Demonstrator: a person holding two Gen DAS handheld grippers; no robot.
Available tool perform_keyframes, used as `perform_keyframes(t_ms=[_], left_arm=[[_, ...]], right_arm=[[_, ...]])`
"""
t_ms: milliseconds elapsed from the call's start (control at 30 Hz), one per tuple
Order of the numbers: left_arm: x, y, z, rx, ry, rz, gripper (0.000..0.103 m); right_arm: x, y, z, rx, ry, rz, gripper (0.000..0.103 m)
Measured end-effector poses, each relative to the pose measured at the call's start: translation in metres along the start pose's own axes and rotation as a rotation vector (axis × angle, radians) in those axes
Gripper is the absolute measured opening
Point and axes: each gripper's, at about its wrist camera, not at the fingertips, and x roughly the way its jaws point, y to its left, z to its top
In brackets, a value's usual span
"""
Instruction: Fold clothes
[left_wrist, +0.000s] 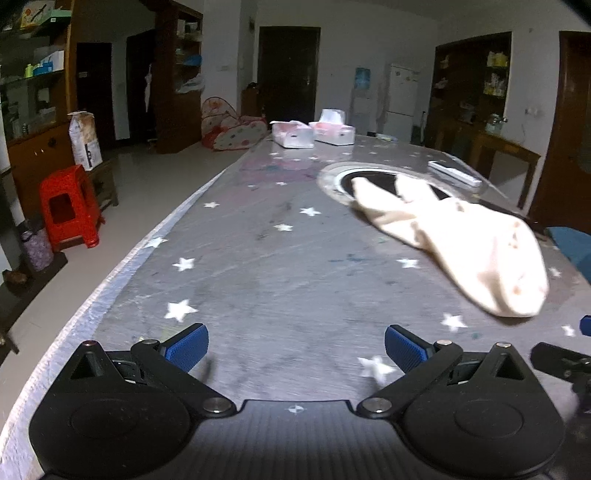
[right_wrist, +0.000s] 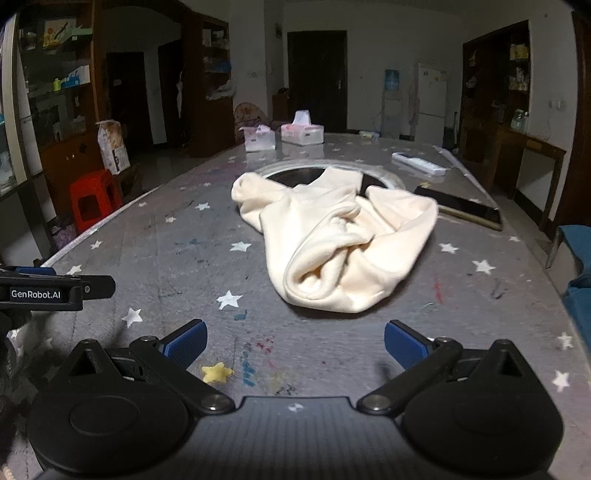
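Right wrist view: my right gripper (right_wrist: 295, 345) and left gripper (left_wrist: 296, 347) agape, cream garment (right_wrist: 334, 240) crumpled ahead, tissue boxes (right_wrist: 302, 133) and phone (right_wrist: 460, 207) beyond.

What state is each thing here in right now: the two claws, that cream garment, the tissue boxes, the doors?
Left gripper: open, empty, above the table.
Right gripper: open, empty, facing the garment.
Garment: crumpled, unfolded, lying on the table, partly over its round inset.
Tissue boxes: open, tissue sticking out.
Door: shut.
Phone: flat, screen dark.
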Motion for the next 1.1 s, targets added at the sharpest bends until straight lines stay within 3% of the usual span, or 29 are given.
perform_keyframes(t_ms=[100, 167, 200, 367, 700, 1100], left_arm=[[0.003, -0.009, 0.001, 0.018, 0.029, -0.014, 0.103], [0.005, -0.016, 0.002, 0.029, 0.048, -0.024, 0.103], [-0.004, -0.025, -0.001, 0.030, 0.022, -0.027, 0.103], [-0.039, -0.039, -0.010, 0.024, 0.014, -0.081, 0.103], [-0.059, -0.058, -0.015, 0.069, 0.032, -0.150, 0.103], [-0.058, -0.080, -0.012, 0.126, 0.035, -0.168, 0.103]], right_arm=[[0.003, 0.001, 0.002, 0.015, 0.003, 0.001, 0.103], [-0.019, -0.005, -0.005, 0.037, -0.083, 0.002, 0.103], [-0.031, -0.005, -0.009, 0.038, -0.112, -0.001, 0.103], [-0.057, -0.008, -0.013, 0.029, -0.103, -0.044, 0.103], [-0.084, -0.013, -0.025, 0.048, -0.120, -0.095, 0.103], [-0.090, -0.018, -0.024, 0.074, -0.119, -0.133, 0.103]])
